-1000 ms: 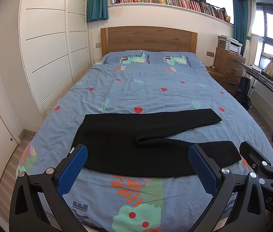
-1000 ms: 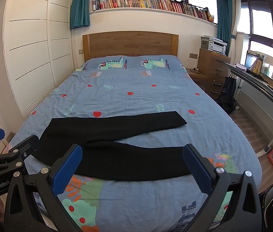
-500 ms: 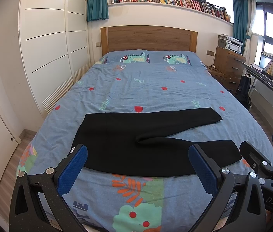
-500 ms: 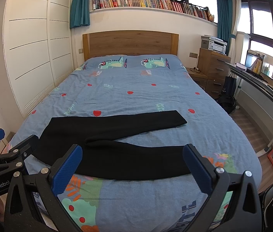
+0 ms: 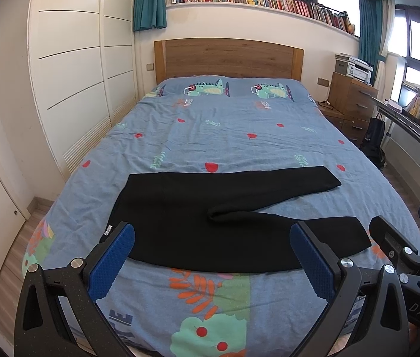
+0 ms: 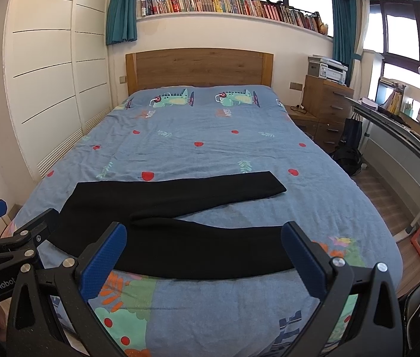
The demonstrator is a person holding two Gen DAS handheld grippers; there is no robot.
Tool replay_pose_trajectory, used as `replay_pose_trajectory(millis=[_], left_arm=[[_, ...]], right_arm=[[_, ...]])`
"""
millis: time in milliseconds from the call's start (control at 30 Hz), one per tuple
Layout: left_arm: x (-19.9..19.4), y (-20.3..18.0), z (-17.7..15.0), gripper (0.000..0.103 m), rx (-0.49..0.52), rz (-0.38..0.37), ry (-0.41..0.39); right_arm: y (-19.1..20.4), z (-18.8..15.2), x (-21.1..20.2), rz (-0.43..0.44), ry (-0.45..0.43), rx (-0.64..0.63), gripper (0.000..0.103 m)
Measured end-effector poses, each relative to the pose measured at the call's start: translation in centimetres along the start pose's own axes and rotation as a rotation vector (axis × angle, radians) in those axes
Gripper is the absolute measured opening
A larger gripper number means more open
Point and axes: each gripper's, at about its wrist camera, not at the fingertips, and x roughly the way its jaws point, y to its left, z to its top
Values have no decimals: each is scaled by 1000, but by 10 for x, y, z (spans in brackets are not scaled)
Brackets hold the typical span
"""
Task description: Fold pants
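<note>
Black pants (image 5: 198, 214) lie flat across the near part of the bed, waist to the left, the two legs spread apart and pointing right. They also show in the right wrist view (image 6: 180, 223). My left gripper (image 5: 212, 255) is open and empty, held above the foot of the bed near the waist end. My right gripper (image 6: 204, 253) is open and empty, held above the near leg. Each gripper shows at the edge of the other's view, the right gripper (image 5: 403, 247) and the left gripper (image 6: 16, 232).
The bed has a blue patterned cover (image 5: 224, 136) and a wooden headboard (image 5: 227, 56). White wardrobes (image 5: 70, 74) stand on the left. A wooden dresser with a printer (image 5: 352, 89) and a desk (image 6: 403, 136) stand on the right.
</note>
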Motion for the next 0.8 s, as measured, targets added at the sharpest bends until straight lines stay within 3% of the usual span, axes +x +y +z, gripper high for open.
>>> replay_pose_trajectory(millis=[167, 333, 433, 800], left_arm=[[26, 4, 8, 102, 34, -1, 36], [72, 14, 23, 102, 73, 12, 74], [114, 25, 34, 102, 94, 37, 119], [286, 57, 58, 102, 173, 70, 302]], right_arm=[[-6, 10, 18, 28, 5, -49, 103], [-18, 23, 68, -7, 35, -188, 103], [-30, 31, 110, -26, 81, -251, 103], [-79, 51, 291, 146, 260, -215, 103]])
